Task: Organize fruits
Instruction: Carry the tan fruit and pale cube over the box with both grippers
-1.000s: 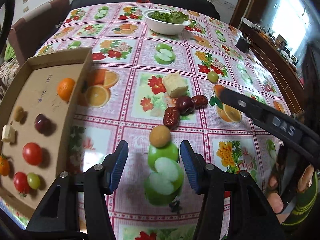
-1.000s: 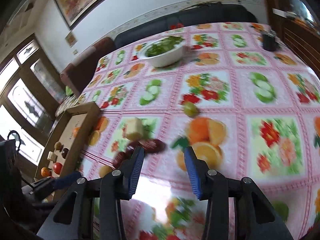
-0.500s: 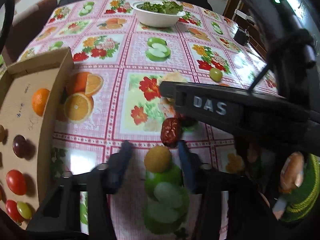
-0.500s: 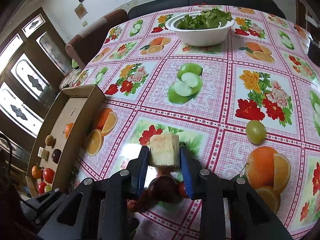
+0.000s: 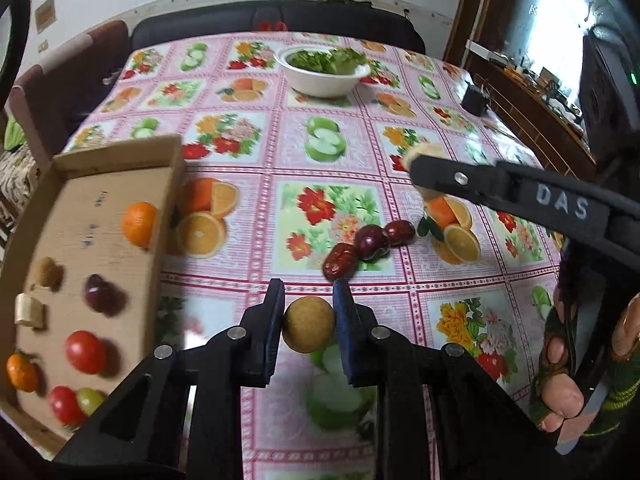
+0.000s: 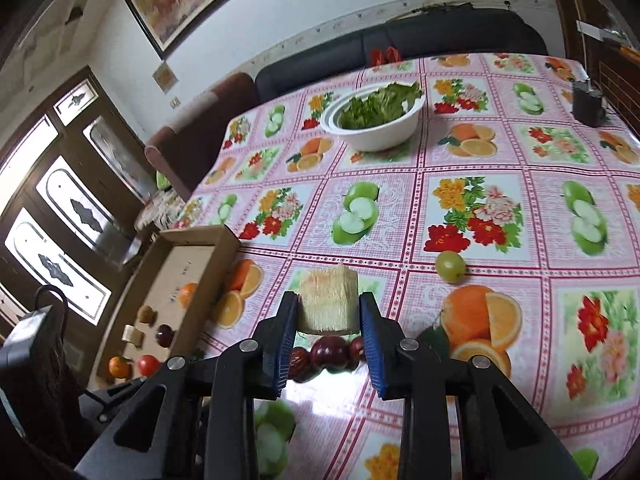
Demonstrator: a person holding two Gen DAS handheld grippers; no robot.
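My left gripper (image 5: 308,328) is shut on a round tan fruit (image 5: 308,330), held just above the tablecloth. My right gripper (image 6: 329,316) is shut on a pale yellow fibrous chunk (image 6: 328,304) and holds it off the table; it also shows in the left wrist view (image 5: 420,152) at the tip of the right gripper's arm. Three dark red fruits (image 5: 368,242) lie on the cloth ahead of the left gripper. A green grape (image 6: 451,266) lies to the right. The cardboard tray (image 5: 166,208) at the left holds several sorted fruits.
A white bowl of greens (image 5: 322,68) stands at the far side of the table. A small dark box (image 6: 586,104) sits near the far right edge. A sofa and chairs border the table. The tray also shows in the right wrist view (image 6: 200,276).
My left gripper closed on the tan fruit and lifted it slightly. My right gripper raised the yellow chunk off the table and moved it to the right, away from the dark fruits.
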